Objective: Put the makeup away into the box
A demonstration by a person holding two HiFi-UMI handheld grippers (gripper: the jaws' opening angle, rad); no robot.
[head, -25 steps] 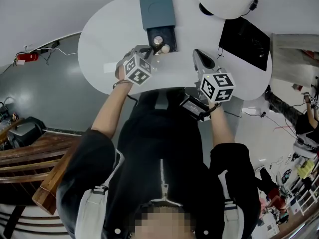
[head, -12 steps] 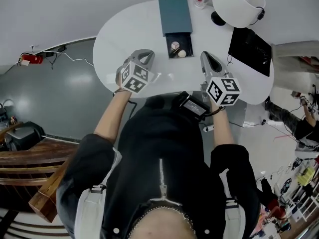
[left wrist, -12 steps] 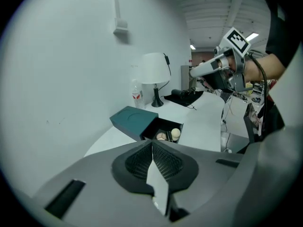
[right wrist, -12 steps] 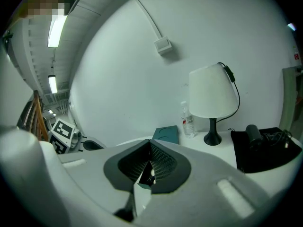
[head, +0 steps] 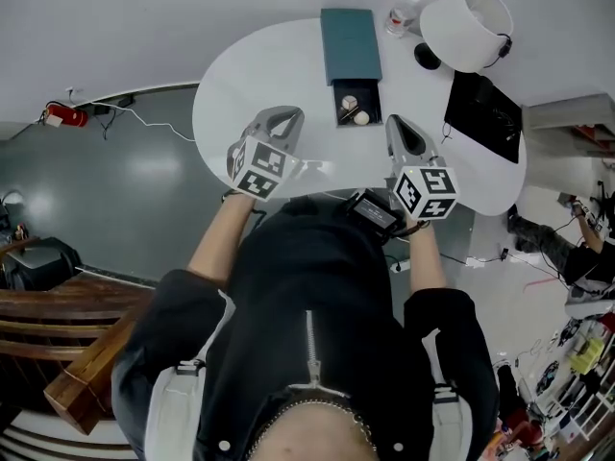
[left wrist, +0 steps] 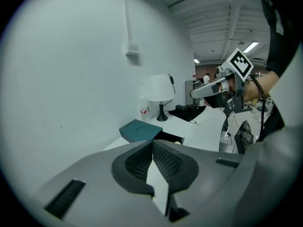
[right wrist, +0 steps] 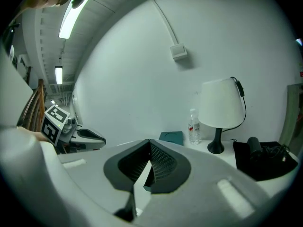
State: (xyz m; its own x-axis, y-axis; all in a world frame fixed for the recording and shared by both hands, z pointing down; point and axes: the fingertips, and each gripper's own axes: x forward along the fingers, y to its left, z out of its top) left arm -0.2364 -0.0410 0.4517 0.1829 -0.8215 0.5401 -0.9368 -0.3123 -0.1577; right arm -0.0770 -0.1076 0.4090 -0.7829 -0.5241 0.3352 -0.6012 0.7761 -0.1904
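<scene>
Head view: nearest, the left claw (head: 284, 114) and right claw (head: 395, 122) hang over the table (head: 245, 75), each pressed together and empty. Beyond them the makeup (head: 361, 117) already lies in the box (head: 351, 44)'s open drawer, so closing it probably remains.

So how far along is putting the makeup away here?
Done: two small makeup pieces lie in the open drawer of the teal box. In hand: nothing; left gripper and right gripper are shut and empty. Left: no loose makeup shows on the table, so probably only closing the drawer.
</scene>
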